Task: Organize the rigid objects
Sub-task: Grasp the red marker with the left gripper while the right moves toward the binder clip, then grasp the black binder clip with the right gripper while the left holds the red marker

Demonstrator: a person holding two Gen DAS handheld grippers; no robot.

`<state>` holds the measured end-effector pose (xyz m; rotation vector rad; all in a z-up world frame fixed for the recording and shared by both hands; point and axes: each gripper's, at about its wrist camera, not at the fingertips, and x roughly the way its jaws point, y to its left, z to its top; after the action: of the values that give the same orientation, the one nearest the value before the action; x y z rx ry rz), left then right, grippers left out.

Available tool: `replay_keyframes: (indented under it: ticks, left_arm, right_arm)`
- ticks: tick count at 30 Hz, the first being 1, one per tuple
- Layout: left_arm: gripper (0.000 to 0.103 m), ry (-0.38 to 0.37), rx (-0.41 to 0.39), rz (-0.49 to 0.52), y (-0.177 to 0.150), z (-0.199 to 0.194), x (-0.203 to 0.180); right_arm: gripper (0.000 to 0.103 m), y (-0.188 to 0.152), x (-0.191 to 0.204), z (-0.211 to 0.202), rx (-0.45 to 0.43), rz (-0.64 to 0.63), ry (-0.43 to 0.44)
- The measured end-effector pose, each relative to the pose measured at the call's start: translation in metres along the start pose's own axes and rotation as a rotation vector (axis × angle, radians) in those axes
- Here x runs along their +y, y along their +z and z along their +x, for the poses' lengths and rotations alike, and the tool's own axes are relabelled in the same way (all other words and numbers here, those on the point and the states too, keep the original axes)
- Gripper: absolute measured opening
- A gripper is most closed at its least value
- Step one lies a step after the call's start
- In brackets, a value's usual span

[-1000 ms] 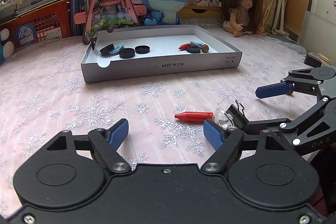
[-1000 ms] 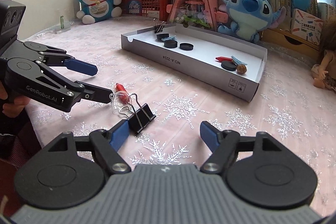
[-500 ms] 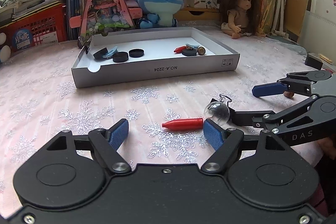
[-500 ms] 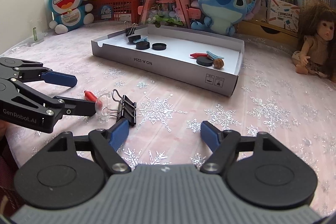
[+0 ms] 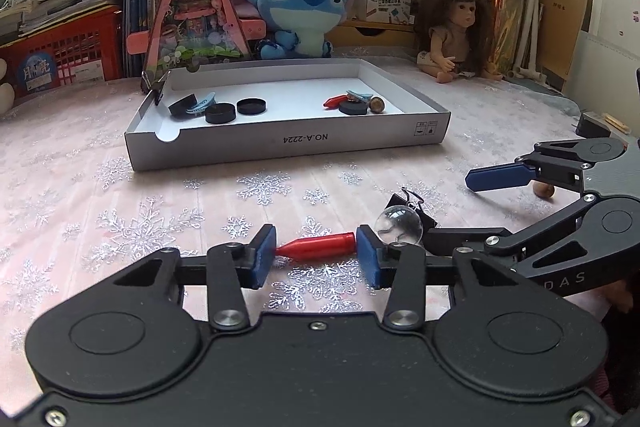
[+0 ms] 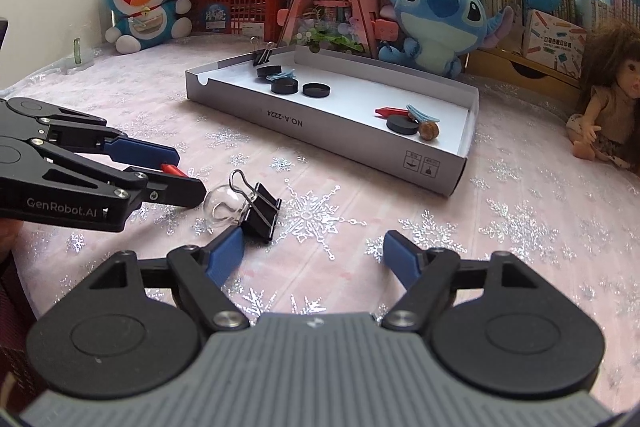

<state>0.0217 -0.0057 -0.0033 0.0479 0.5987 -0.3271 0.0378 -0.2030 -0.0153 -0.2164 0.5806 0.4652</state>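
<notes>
I am clamping my left gripper (image 5: 316, 257) end to end on the red crayon (image 5: 316, 247), one blue pad at its pointed tip and one at its flat end, though I cannot quite tell whether it is clear of the snowflake tablecloth (image 5: 120, 227) or touching it. Just beside my right-hand pad a clear glass ball (image 5: 399, 225) is lying against a black binder clip (image 6: 262, 213). My right gripper (image 6: 316, 257) is hanging spread wide with nothing between its fingers, its left finger (image 6: 226, 251) just beside that clip. Further off, the shallow grey box (image 5: 288, 143) is holding black discs (image 5: 220, 113), another red crayon (image 5: 335, 101) and a small brown nut (image 5: 377, 103).
</notes>
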Motion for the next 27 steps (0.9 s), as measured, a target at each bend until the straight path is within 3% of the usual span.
replay_keyframes:
  ticks: [6,15,19,22,27]
  left_arm:
    - [0.042,0.029,-0.002,-0.018,0.001,-0.001,0.007]
    - [0.042,0.058,-0.003,-0.037,0.0,0.0,0.016]
    - [0.042,0.062,-0.005,-0.038,0.0,0.0,0.016]
    - [0.042,0.066,-0.005,-0.033,0.0,0.001,0.015]
    - [0.042,0.069,-0.005,-0.031,0.0,0.001,0.015]
  right_arm:
    - [0.085,0.008,0.003,0.007,0.002,-0.039,-0.003]
    - [0.085,0.013,-0.012,0.011,0.024,0.066,-0.195]
    - [0.085,0.013,-0.007,0.003,-0.002,0.052,-0.097]
    - [0.085,0.014,0.008,0.006,0.004,-0.017,-0.105]
    - [0.085,0.021,0.014,0.019,0.018,-0.003,-0.108]
